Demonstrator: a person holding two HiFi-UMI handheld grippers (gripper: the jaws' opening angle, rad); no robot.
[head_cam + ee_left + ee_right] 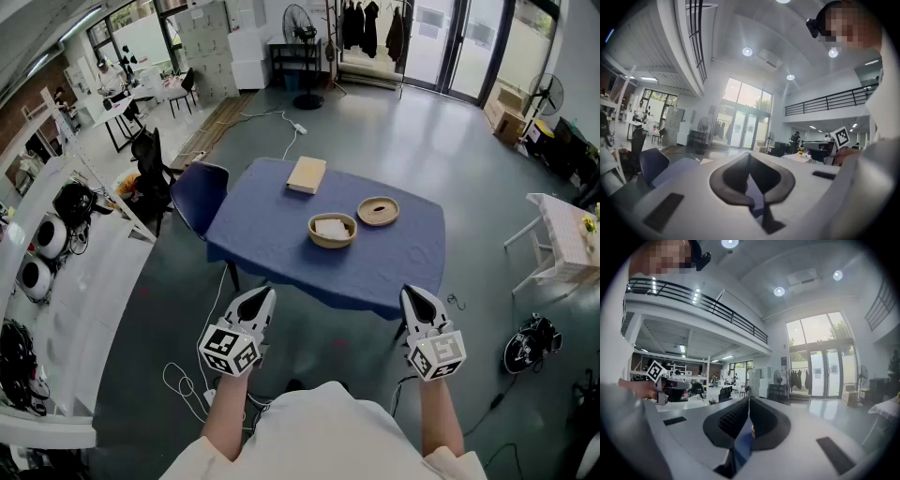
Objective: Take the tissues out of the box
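Person stands on the grey floor, well back from the table, forearms out, one gripper in each hand.

Left gripper (263, 294): jaws pressed together at the tips, nothing between them. Marker cube faces up at its rear. It hangs over bare floor, short of the table's near edge.

Right gripper (413, 292): jaws likewise closed tip to tip and empty, level with the left one. It sits just below the table's near right corner in the head view.

White cable (178, 382) loops on the floor by the left forearm.

Table (272, 253): covered with a blue cloth and set at a slant to the person. Both grippers are well apart from everything on it.

Round woven bowl (332, 230) at about the table's middle, with something white and flat lying in it.

Second shallow woven dish (378, 211), dark in the centre, just beyond and to the right of the bowl, toward the far right corner. The two are not touching.

Tan box (307, 174): flat, lying near the far edge toward the far left corner, apart from both woven pieces. Whether tissue shows at its top I cannot tell.

Dark blue chair (197, 192) pushed up at the table's left edge.

Beyond: standing fan (298, 23) and glass doors (450, 37) at the back wall.
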